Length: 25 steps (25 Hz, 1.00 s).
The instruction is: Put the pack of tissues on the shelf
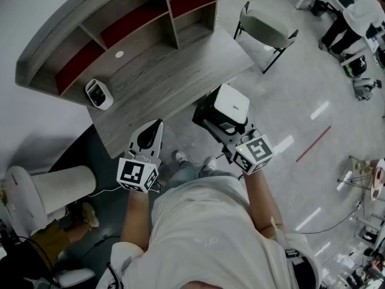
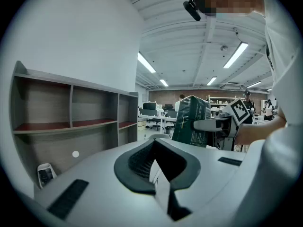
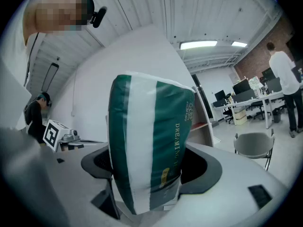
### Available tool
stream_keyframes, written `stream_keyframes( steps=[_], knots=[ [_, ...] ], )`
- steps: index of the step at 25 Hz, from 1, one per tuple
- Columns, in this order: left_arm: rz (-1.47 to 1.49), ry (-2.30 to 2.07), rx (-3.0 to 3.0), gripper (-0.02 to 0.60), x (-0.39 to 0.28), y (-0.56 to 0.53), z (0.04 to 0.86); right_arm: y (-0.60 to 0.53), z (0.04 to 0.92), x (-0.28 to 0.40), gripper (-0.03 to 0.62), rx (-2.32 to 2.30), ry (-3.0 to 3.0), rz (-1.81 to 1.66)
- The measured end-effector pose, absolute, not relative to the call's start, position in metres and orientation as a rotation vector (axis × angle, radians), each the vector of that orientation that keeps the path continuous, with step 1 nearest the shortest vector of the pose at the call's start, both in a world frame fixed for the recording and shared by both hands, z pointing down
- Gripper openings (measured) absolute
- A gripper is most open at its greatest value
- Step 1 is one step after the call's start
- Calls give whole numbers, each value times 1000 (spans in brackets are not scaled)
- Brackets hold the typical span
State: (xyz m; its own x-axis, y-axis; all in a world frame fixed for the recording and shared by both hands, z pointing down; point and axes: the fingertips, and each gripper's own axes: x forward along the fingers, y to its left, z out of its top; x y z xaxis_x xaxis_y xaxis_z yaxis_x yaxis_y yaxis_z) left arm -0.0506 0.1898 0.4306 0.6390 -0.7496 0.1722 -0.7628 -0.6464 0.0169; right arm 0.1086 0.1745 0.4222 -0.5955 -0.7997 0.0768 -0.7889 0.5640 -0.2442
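Note:
The pack of tissues [image 1: 231,104], green and white, hangs in the air in front of the desk, with my right gripper [image 1: 225,120] shut on its lower part. In the right gripper view the pack [image 3: 147,145] stands upright between the jaws of the right gripper [image 3: 151,174] and fills the middle. The wooden shelf [image 1: 120,29], with red boards in its compartments, stands at the back of the desk. My left gripper [image 1: 150,131] hovers at the desk's front edge, shut and empty. From the left gripper [image 2: 156,167] I see the shelf [image 2: 71,124] and the pack [image 2: 191,122].
A small white device [image 1: 98,94] lies on the desk [image 1: 174,71] near the shelf's left end. A grey chair [image 1: 264,32] stands right of the desk. A white ribbed cylinder [image 1: 60,188] sits on the floor at left. A person [image 1: 355,11] is far right.

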Motion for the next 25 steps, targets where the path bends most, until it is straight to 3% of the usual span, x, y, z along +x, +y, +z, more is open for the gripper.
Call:
stream_keyframes(
  steps=[16, 25],
  knots=[
    [171, -1172, 2803, 15, -146, 131, 438, 119, 412, 17, 411, -1517, 2749, -344],
    [195, -1142, 2786, 15, -134, 78, 453, 58, 422, 41, 411, -1581, 2694, -408]
  ],
)
